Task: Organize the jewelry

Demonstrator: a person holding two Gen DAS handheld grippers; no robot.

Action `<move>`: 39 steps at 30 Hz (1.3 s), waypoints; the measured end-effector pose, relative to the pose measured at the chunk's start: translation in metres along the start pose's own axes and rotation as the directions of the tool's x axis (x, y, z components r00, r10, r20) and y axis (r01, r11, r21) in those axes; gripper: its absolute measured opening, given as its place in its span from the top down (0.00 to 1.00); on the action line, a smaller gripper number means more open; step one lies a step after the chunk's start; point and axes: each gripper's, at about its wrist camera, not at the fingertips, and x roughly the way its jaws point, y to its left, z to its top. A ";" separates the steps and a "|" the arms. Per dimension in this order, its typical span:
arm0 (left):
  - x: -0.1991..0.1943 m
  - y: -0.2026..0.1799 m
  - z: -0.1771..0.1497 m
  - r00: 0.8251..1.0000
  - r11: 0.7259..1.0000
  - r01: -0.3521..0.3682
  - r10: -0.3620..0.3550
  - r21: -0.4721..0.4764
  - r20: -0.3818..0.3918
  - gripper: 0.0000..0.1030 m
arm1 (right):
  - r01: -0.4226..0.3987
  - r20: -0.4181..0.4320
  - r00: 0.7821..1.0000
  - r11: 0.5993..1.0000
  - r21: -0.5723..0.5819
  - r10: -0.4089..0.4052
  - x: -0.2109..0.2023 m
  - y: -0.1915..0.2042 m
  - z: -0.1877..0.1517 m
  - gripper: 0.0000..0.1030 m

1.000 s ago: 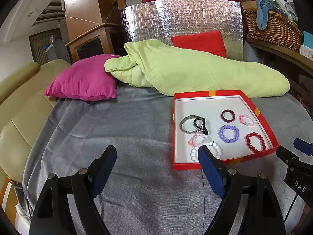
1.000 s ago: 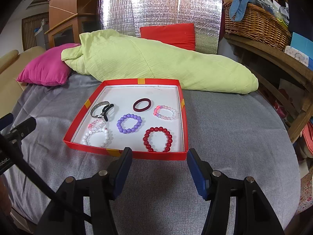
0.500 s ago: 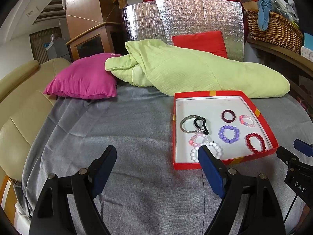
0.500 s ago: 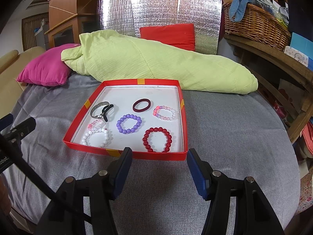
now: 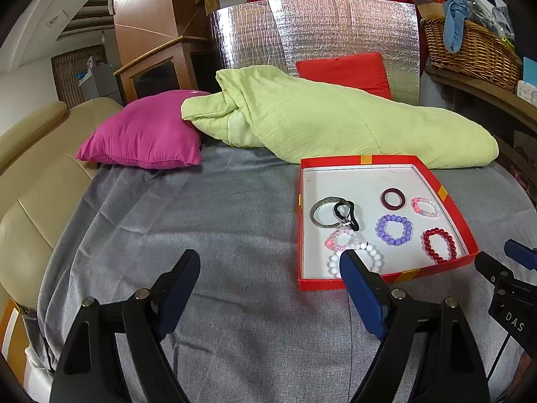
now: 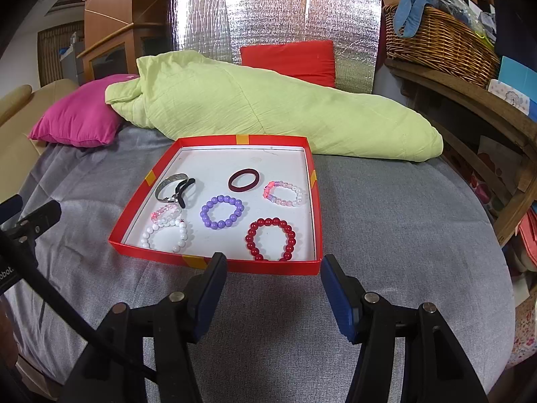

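On the grey cloth surface [image 6: 386, 221], at far left, I read my left gripper [image 5: 268, 268] as released, jaws spread wide and holding nothing, hovering over bare cloth just left of the shallow red cardboard tray [image 6: 303, 267]. Inside the tray, left to right: a silver metal bangle [image 6: 169, 184] touching a black elastic loop [image 6: 184, 191], a white bead bracelet [image 6: 164, 235] overlapped by a pale pink one [image 6: 164, 213], a purple bead bracelet [image 6: 221, 211], a maroon band [image 6: 244, 179], a red bead bracelet [image 6: 270, 243], and a pink-and-clear bead bracelet [image 6: 283, 193]. My right gripper [image 6: 272, 272] is also released, empty, just short of the tray's near rim.
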 end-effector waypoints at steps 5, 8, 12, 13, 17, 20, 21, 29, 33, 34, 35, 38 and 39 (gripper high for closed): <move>0.000 0.001 0.000 1.000 1.000 -0.001 0.001 -0.002 -0.001 0.17 | 0.001 0.000 1.000 1.000 0.001 -0.001 0.000 0.000 0.000 0.40; 0.000 0.001 0.000 1.000 1.000 -0.003 0.003 -0.003 -0.002 0.17 | 0.000 0.000 1.000 1.000 0.001 0.000 0.000 0.000 0.000 0.40; 0.001 0.000 0.000 1.000 1.000 -0.004 0.004 -0.001 -0.003 0.17 | 0.000 0.000 1.000 1.000 0.000 0.000 0.000 0.000 0.000 0.40; 0.001 0.000 0.000 1.000 1.000 -0.004 0.004 0.000 -0.003 0.17 | 0.000 0.000 1.000 1.000 0.000 0.000 0.000 0.000 0.000 0.40; 0.001 -0.001 0.000 1.000 1.000 -0.005 0.005 0.001 -0.003 0.17 | 0.000 0.000 1.000 1.000 -0.001 0.000 0.000 0.000 0.000 0.40; 0.001 -0.001 0.000 1.000 1.000 -0.006 0.006 0.002 -0.004 0.17 | 0.000 0.000 1.000 1.000 0.001 0.000 0.000 0.000 0.000 0.40; 0.001 -0.001 -0.001 1.000 1.000 -0.007 0.007 0.002 -0.006 0.17 | 0.000 0.000 1.000 1.000 0.000 0.000 0.000 0.000 0.000 0.40; 0.001 -0.001 0.000 1.000 1.000 -0.003 0.003 0.002 -0.005 0.17 | 0.000 0.005 1.000 1.000 -0.007 0.000 -0.001 -0.001 0.000 0.40; 0.000 -0.001 0.000 1.000 1.000 -0.001 0.001 -0.001 -0.004 0.17 | 0.000 0.005 1.000 1.000 -0.009 0.000 -0.001 0.000 0.000 0.40; 0.000 -0.001 0.000 1.000 1.000 -0.001 0.001 -0.002 -0.004 0.17 | 0.000 0.005 1.000 1.000 -0.010 0.000 -0.001 0.000 0.000 0.40; 0.000 -0.001 0.000 1.000 1.000 -0.001 0.001 -0.003 -0.004 0.17 | -0.001 0.005 1.000 1.000 -0.010 0.001 -0.001 0.000 0.000 0.40; 0.000 0.000 0.000 1.000 1.000 -0.003 0.003 -0.005 -0.004 0.17 | -0.002 0.006 1.000 1.000 -0.012 0.002 -0.001 0.000 0.000 0.40; 0.000 0.000 0.000 1.000 1.000 -0.003 0.003 -0.005 -0.004 0.17 | -0.002 0.006 1.000 1.000 -0.012 0.002 -0.001 0.001 0.000 0.40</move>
